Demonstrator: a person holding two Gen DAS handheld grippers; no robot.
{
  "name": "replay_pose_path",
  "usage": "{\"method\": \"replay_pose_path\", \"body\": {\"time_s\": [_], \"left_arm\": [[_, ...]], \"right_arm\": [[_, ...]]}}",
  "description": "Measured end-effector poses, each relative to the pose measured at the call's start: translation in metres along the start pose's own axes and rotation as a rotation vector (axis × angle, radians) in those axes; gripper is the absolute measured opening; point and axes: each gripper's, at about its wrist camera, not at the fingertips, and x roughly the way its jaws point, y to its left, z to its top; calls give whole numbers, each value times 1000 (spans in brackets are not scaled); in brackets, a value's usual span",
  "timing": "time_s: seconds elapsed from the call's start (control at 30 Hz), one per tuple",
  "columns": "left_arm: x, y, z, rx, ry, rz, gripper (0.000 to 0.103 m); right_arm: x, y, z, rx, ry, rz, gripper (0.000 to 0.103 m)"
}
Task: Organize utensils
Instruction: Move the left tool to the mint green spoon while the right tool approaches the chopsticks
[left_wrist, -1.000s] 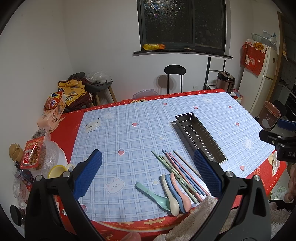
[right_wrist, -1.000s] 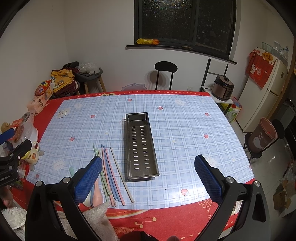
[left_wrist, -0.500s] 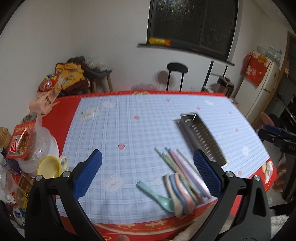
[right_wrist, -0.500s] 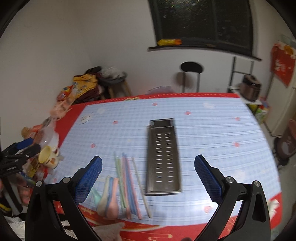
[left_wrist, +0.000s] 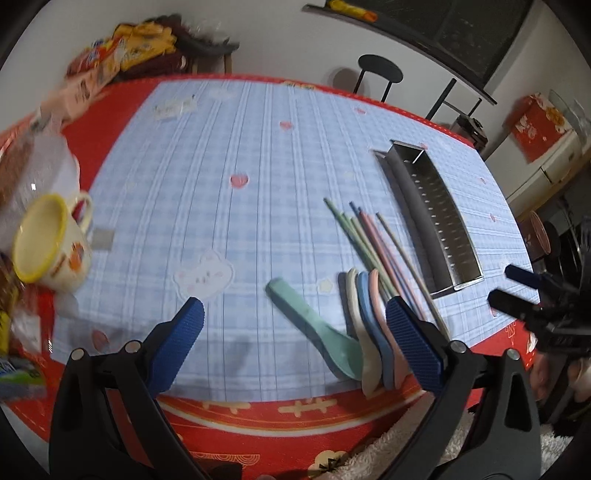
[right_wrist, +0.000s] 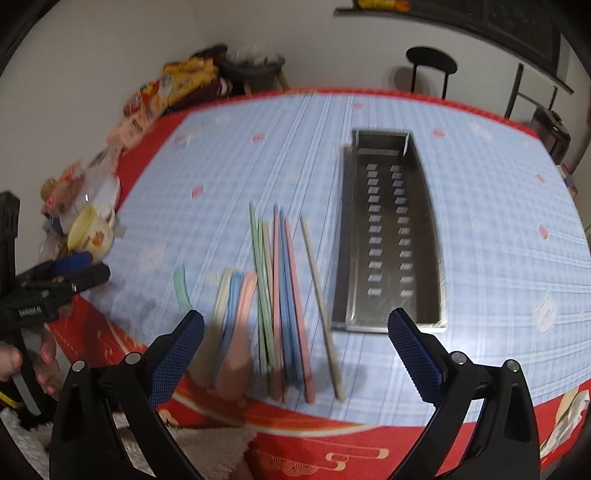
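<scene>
Four spoons (left_wrist: 364, 332) lie at the near edge of the table (left_wrist: 258, 417), fanned between the spread fingers of the left tongs (left_wrist: 293, 334): a green spoon (left_wrist: 317, 332) angled apart, then white, blue and pink ones side by side. Just beyond them, ahead of the left tongs' right finger, several pastel chopsticks (right_wrist: 282, 291) lie in a loose bundle, one beige stick (right_wrist: 323, 306) slightly apart. Both tongs are released and grasp nothing; the right tongs (right_wrist: 295, 354) hover over the handle ends of the chopsticks. A perforated metal tray (right_wrist: 391, 236) sits beside the chopsticks, ahead of the right tongs' right finger. Far left of both tongs stands a yellow-rimmed mug (left_wrist: 48, 243).
</scene>
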Motion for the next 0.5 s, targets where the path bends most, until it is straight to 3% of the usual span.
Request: {"method": "replay_pose_path", "body": {"time_s": [0.3,0.37,0.5], "left_arm": [[33,16,-26,-66,91,-49,93],[41,20,-28,-81,114,-75,80],[53,23,-26,-92,137,-124,65]], "right_arm": [[33,28,-26,-42,150,48,66],[35,33,-24,-57,157,38,62],[32,26,-20,-21,144,11,52]]}}
